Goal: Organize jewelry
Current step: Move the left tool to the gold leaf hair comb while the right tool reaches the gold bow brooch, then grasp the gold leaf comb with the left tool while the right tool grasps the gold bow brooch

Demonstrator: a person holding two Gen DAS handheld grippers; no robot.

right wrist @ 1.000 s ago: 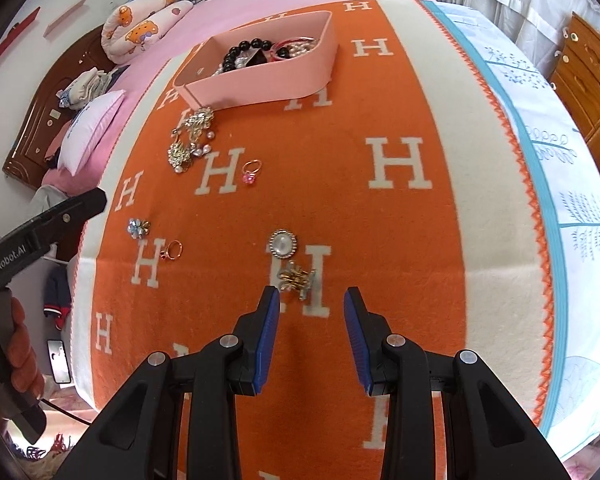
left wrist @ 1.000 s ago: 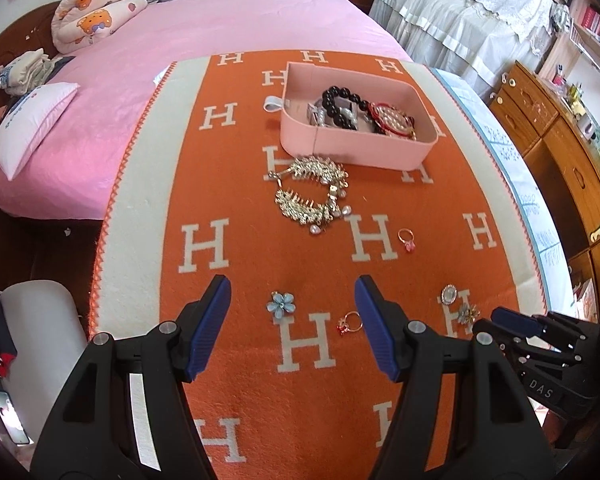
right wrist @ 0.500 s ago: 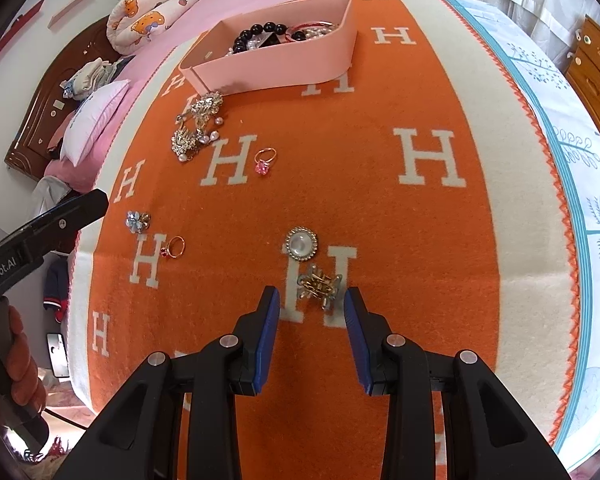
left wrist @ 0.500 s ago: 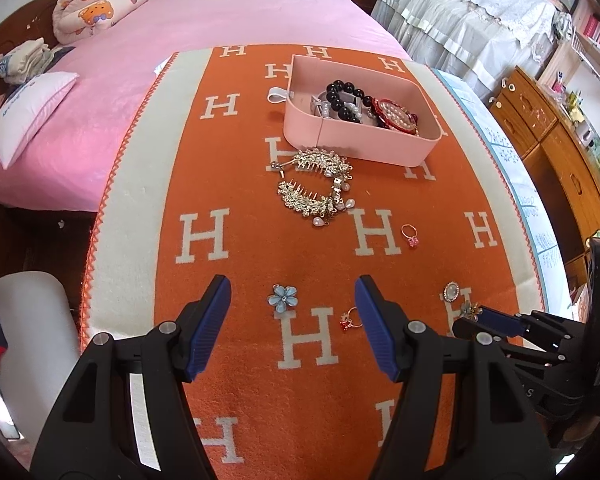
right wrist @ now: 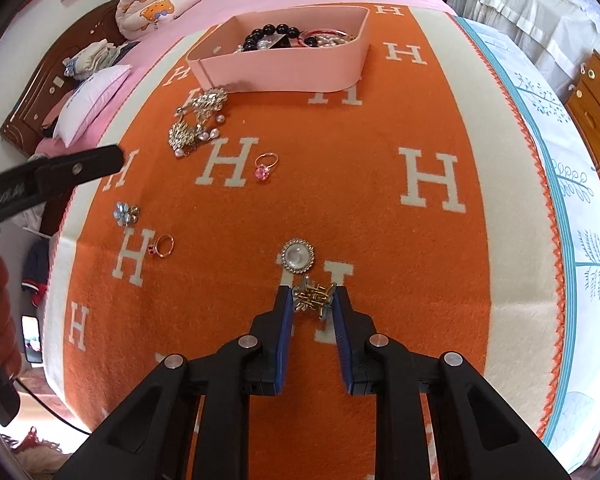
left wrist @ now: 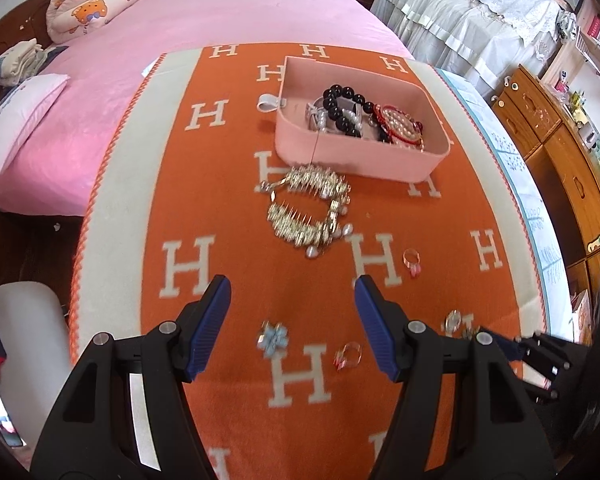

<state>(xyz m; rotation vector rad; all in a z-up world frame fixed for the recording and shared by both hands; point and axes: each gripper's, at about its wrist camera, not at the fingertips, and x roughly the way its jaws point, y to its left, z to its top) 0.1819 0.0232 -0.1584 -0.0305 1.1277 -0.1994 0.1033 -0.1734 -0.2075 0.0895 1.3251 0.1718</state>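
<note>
A pink tray [left wrist: 400, 168] [right wrist: 300, 68] holding black beads and red-and-pearl pieces sits at the far end of the orange blanket. My right gripper [right wrist: 311, 300] has its jaws close on both sides of a small gold brooch [right wrist: 314, 298] lying on the blanket. A round pearl brooch [right wrist: 298, 255] lies just beyond it. My left gripper [left wrist: 292, 300] is open and empty above a blue flower brooch [left wrist: 274, 338] and a red-stone ring [left wrist: 346, 356]. A pearl-and-gold necklace [left wrist: 308, 210] [right wrist: 196, 124] and a pink-stone ring [left wrist: 411, 261] [right wrist: 265, 167] lie nearer the tray.
The orange H-pattern blanket [right wrist: 380, 200] covers a table beside a pink bed [left wrist: 180, 40]. Wooden drawers [left wrist: 572, 168] stand at the right. The blanket's edge drops off at the left and right.
My right gripper moved forward and down until its jaws flank the gold brooch, narrowing slightly. My left gripper moved forward toward the necklace, still open.
</note>
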